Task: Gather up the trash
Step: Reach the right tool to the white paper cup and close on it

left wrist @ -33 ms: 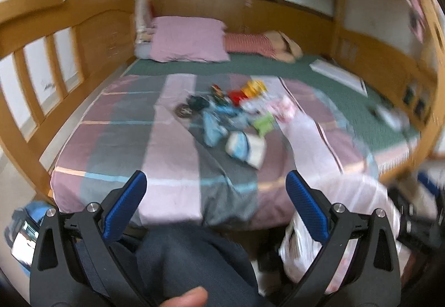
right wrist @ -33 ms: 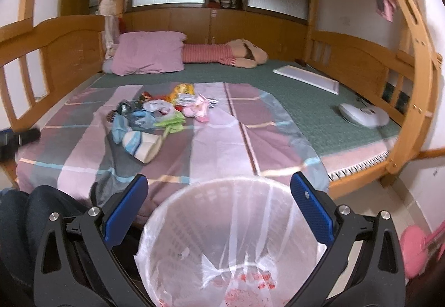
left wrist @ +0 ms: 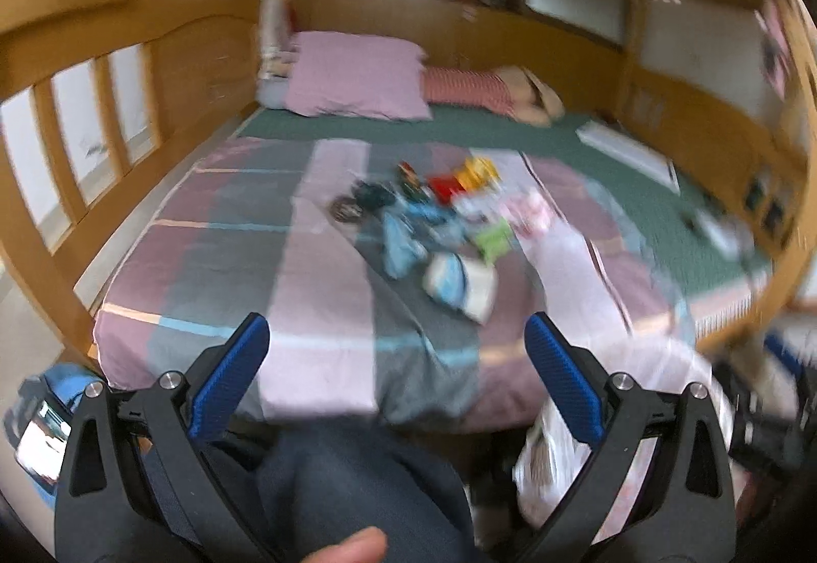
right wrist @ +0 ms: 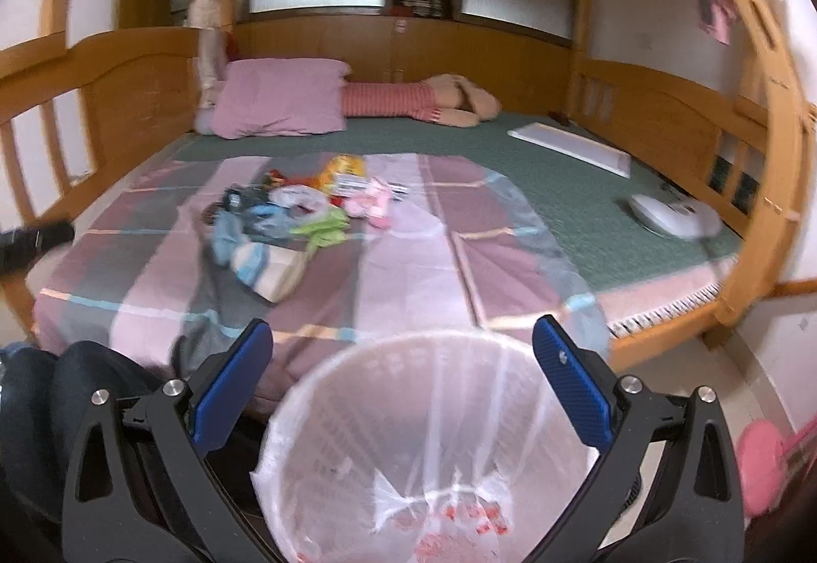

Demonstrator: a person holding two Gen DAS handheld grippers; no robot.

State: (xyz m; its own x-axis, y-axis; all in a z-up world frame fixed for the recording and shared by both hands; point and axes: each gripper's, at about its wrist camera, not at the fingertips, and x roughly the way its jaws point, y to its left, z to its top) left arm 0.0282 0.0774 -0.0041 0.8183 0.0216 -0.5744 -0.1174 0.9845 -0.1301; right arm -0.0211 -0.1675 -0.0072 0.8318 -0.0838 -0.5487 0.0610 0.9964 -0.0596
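Both sets of jaws stand wide apart and hold nothing. At the bottom of the left wrist view, the left gripper [left wrist: 395, 374] hangs over the person's dark trouser leg [left wrist: 352, 486], short of the bed's near edge. At the bottom of the right wrist view, the right gripper [right wrist: 401, 379] hovers above a white bin [right wrist: 424, 440] lined with a clear plastic bag, which stands on the floor against the bed. The trash pile [right wrist: 296, 216], a loose heap of colourful wrappers and crumpled packets, lies left of centre in that view on a pink and grey checked sheet [right wrist: 408, 256], well apart from both grippers. Motion blur smears the left view, so single pieces are hard to separate; the nearest looks like a blue and white packet [left wrist: 459, 282]. Judging by the scene, a grab into the heap could pinch the sheet along with a wrapper, and light pieces could slip free and miss the bin.
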